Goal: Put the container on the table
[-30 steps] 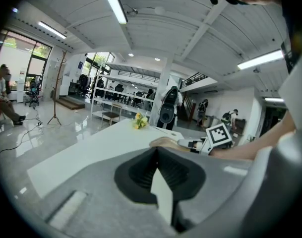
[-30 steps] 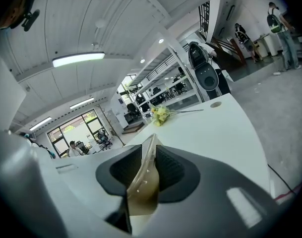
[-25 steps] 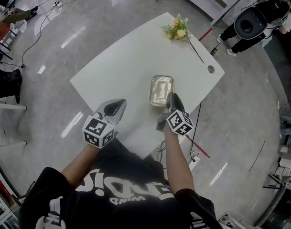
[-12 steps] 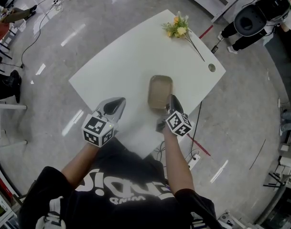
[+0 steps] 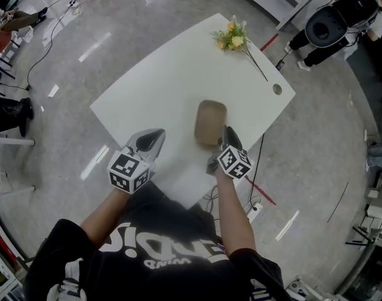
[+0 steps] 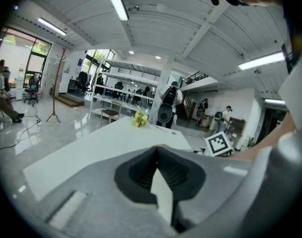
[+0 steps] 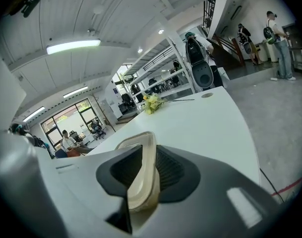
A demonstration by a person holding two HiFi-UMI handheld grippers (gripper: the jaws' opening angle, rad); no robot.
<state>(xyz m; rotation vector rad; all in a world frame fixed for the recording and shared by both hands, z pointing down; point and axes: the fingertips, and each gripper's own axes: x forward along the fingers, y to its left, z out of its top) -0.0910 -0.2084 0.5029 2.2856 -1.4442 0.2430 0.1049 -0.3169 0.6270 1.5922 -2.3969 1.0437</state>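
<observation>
1. Underneath and ahead of both grippers we see the white table [image 5: 159,86], with its near edge just below them.
2. Our left gripper [image 5: 157,135] hovers over the near part of the table, well to the left of the right one. Its jaws are drawn together at the tips with nothing between them.
3. Our right gripper [image 5: 224,130] points forward and slightly down. Its jaws have just been opening, and the near rim of the container stands between them, with a pad against it on each side.
4. The container [image 5: 211,121] is a tan tub with rounded corners. It sits directly ahead of the right gripper's tips, over the middle of the table. The head view blurs it, so we cannot tell whether its base rests on the tabletop.
5. A bunch of yellow flowers [image 5: 233,37] lies far ahead of the right gripper, by the table's far edge.
6. A small round hole [image 5: 276,89] in the tabletop sits ahead and to the right of that gripper.
</observation>
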